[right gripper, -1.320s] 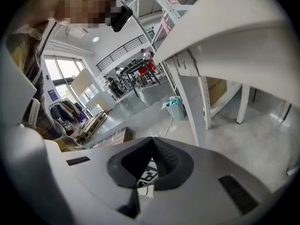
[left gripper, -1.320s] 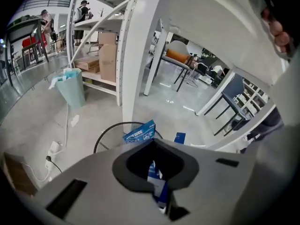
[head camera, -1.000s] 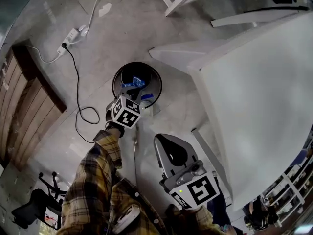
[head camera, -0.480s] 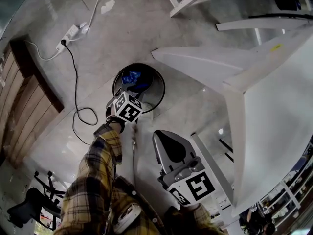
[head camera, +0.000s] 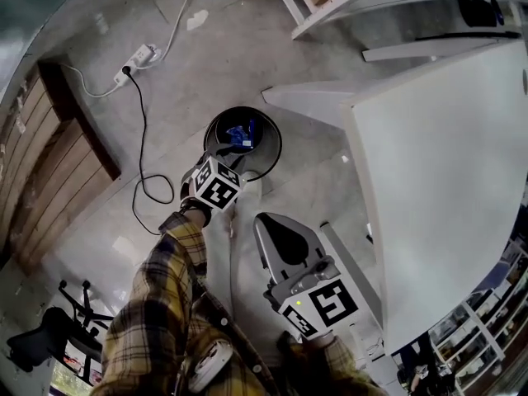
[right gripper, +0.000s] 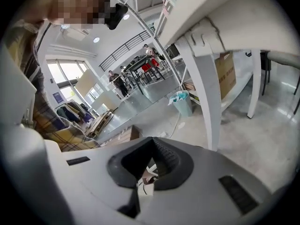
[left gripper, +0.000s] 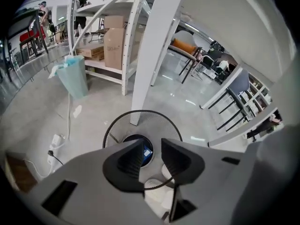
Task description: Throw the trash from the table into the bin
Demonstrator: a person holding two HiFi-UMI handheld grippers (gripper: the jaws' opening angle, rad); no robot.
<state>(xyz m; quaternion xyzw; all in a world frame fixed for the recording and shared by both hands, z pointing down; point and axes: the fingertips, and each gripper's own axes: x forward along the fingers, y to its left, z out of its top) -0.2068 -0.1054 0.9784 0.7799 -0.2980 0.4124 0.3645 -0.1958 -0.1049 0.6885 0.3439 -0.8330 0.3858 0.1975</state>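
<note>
A round black mesh bin (head camera: 216, 136) (left gripper: 122, 125) stands on the grey floor by the white table (head camera: 445, 172). Blue trash (head camera: 241, 134) (left gripper: 147, 152) lies at its bottom. My left gripper (left gripper: 152, 146) (head camera: 226, 168) hangs over the bin's near rim and points down into it. Its jaws have just been opening and nothing is between them. My right gripper (head camera: 265, 223) (right gripper: 151, 142) is lower in the head view, beside the table leg. Its tips meet and it holds nothing. Something white (left gripper: 157, 193) shows below the left jaws at the bin's near edge.
A power strip (head camera: 139, 56) and a black cable (head camera: 142, 147) lie on the floor left of the bin. Wooden boards (head camera: 49, 163) line the left edge and a chair base (head camera: 45, 341) is at the lower left. A shelf with cardboard boxes (left gripper: 112, 46) and a teal bin (left gripper: 75, 76) stand beyond.
The blue trash, close to the left gripper's tips a second ago, now lies apart from them, deep in the bin. The head view has swung a little; both grippers shifted slightly.
</note>
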